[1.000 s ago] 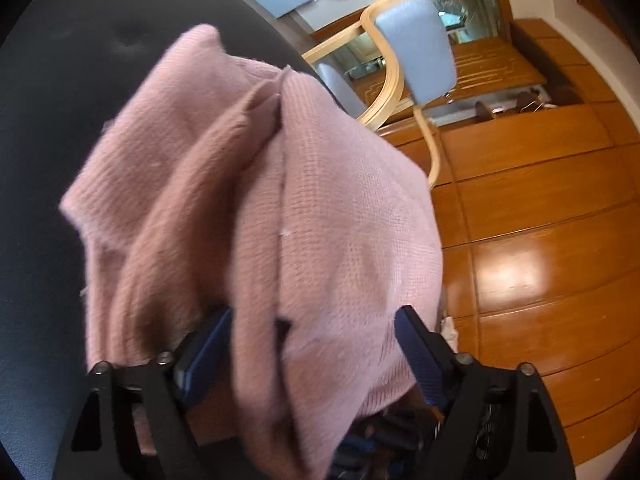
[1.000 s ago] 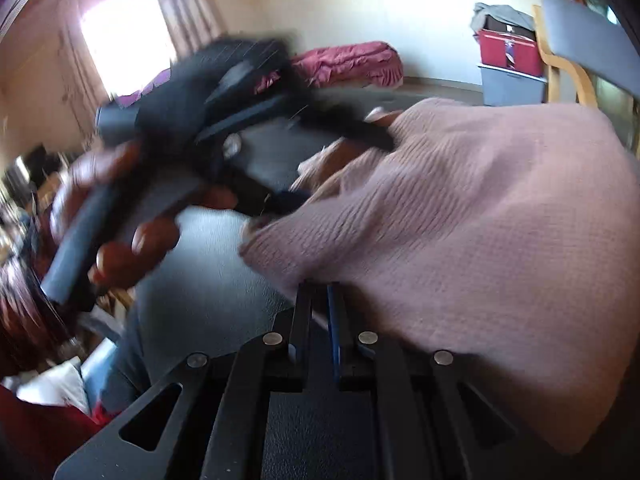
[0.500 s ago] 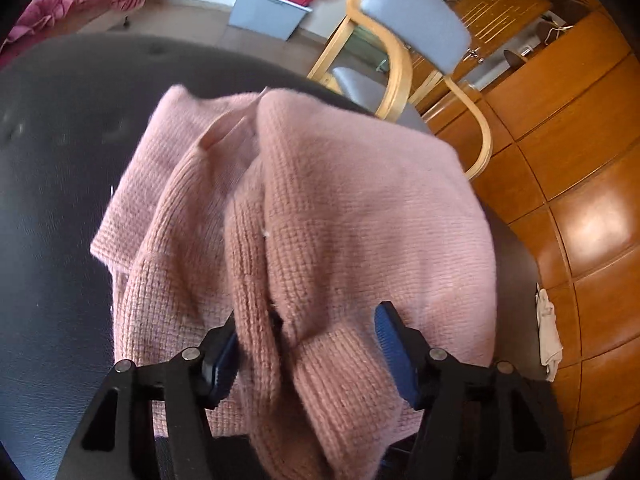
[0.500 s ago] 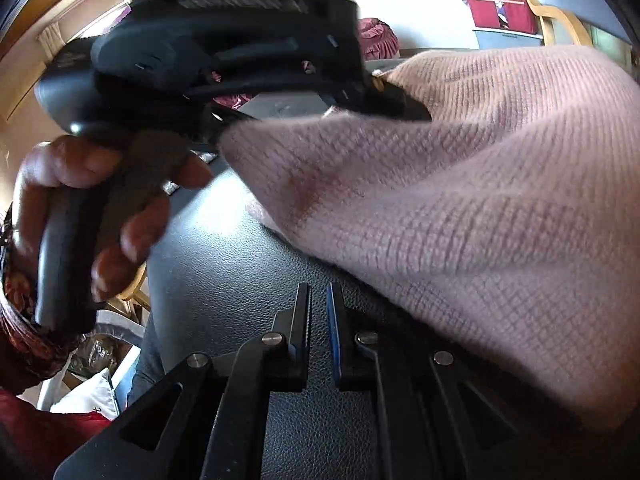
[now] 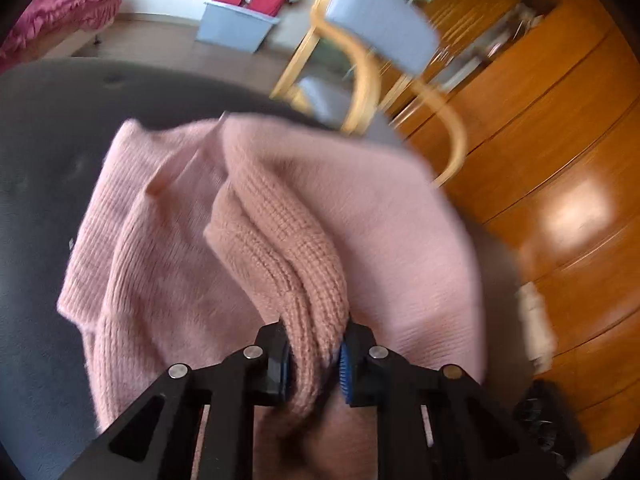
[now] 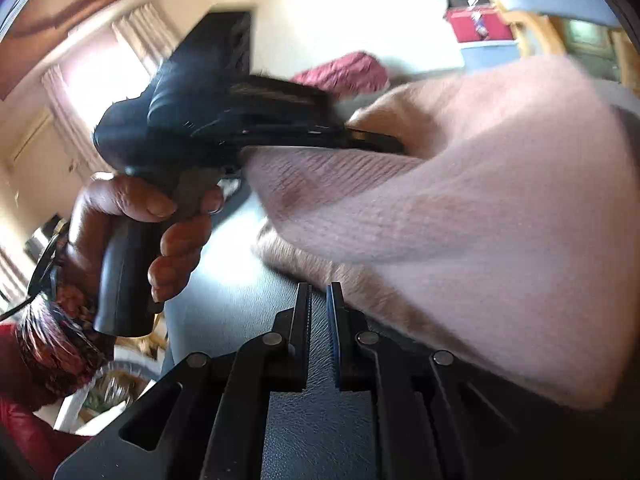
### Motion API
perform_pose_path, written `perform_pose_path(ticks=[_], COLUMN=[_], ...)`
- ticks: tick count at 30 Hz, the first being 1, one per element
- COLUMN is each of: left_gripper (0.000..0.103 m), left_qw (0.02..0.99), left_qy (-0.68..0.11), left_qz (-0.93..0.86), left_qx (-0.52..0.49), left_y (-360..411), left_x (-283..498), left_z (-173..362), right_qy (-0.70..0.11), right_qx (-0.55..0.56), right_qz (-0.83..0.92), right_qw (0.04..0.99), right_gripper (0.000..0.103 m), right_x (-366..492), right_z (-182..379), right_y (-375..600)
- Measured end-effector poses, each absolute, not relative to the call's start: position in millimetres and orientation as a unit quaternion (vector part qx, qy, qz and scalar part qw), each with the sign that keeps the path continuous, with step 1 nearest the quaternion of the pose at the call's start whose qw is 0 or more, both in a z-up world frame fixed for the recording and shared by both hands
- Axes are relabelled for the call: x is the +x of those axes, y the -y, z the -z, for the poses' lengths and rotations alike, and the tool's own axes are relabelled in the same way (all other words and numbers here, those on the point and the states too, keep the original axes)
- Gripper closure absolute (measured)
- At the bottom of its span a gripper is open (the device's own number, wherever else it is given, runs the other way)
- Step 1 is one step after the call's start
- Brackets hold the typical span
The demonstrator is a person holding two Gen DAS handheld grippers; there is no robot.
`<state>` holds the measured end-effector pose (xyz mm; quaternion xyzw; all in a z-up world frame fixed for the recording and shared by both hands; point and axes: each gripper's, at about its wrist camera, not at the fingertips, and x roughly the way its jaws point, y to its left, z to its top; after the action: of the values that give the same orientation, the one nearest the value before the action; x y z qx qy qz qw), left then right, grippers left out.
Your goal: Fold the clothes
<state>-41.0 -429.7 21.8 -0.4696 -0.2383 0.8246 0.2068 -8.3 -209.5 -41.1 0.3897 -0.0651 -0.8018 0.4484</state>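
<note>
left tongs (image 5: 313, 354) now clamped on pink sweater (image 5: 280, 232) fold

The sweater (image 5: 248, 240) lies bunched on the surface (image 5: 44, 152), its near fold between the fingers of the left gripper (image 5: 312, 360). Beyond its far right edge stands a chair (image 5: 372, 52), a storage box (image 5: 236, 32) further left. The right gripper (image 6: 318, 320) sits near the sweater's edge, empty.

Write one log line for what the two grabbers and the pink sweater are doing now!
left gripper: shut on sweater | right gripper: shut, empty | surface: dark cushion
</note>
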Motion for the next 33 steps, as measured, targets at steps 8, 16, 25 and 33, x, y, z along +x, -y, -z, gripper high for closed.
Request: perform_pose_path(ticks=[8, 16, 25, 33], left_gripper=[0.088, 0.089, 0.089, 0.089], left_qw=[0.259, 0.276, 0.261, 0.204], left_qy=[0.303, 0.367, 0.389, 0.419], left_qz=[-0.815, -0.802, -0.808, -0.813], left_qx=[-0.42, -0.382, -0.358, -0.35], left_y=[456.1, 485.0, 527.9, 546.1], left_x=[-45.0, -41.6, -26.0, 15.3], left_z=[-50.6, -42.9, -25.6, 31.7], right_qy=[0.034, 0.004, 0.018, 0.03], right_qx=[0.401, 0.405, 0.441, 0.444], right_qz=[0.842, 0.854, 0.848, 0.849], right_qw=[0.359, 0.326, 0.292, 0.286], right_gripper=[0.095, 0.095, 0.095, 0.095], right_x=[-21.0, -6.0, -44.5, -53.4], right_z=[37.1, 32.0, 45.8, 48.7], right_y=[177.4, 167.0, 163.7, 176.8])
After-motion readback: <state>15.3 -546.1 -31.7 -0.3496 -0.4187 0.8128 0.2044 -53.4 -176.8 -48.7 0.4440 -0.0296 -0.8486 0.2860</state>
